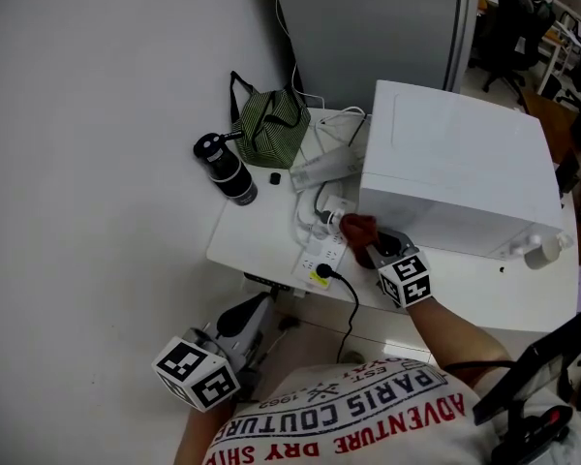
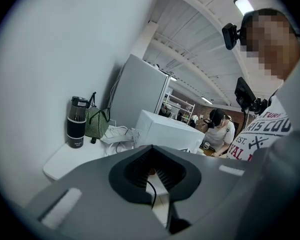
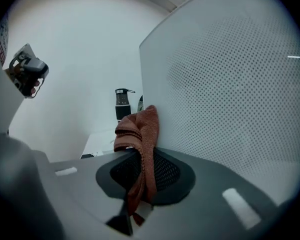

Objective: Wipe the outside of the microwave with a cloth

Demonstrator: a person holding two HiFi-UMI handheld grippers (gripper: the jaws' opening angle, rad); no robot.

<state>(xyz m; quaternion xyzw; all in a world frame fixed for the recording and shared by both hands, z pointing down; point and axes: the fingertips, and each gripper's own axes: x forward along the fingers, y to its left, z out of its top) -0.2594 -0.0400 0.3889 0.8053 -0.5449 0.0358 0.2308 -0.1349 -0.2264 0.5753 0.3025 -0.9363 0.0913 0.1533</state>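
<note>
Where the left gripper (image 1: pixel 252 313) is: low, off the near edge of the surface (image 1: pixel 261 231), away from the job. Its jaws are pressed together with nothing between them.
Bottle (image 1: pixel 228 170): dark, standing at the back left of the surface. It has a small label, too small to read.
Bag (image 1: pixel 271 124): green with stripes, just beside the bottle.
Power strip (image 1: pixel 321 260): white, with a black plug in it. It lies among white cables just left of the microwave.
Cloth (image 1: pixel 358 229): reddish brown and bunched up. It touches the low part of the microwave's left side.
Right gripper (image 1: pixel 370 247): its jaws pinch the cloth, and most of the cloth sticks out in front.
Microwave (image 1: pixel 455 163): a white box on the right part of the surface. The side being wiped is covered in tiny dots.
Step in hand: I think it is wiping that left side.
How to do it well: hold the pinch tight, press the cloth flat on the side, and rub in long, slow strokes. Stay clear of the cables and the power strip, which are very close.
Writing: the person's shirt (image 1: pixel 368 417) shows "PARIS COUTURE", "ADVENTURE" and "1963".
</note>
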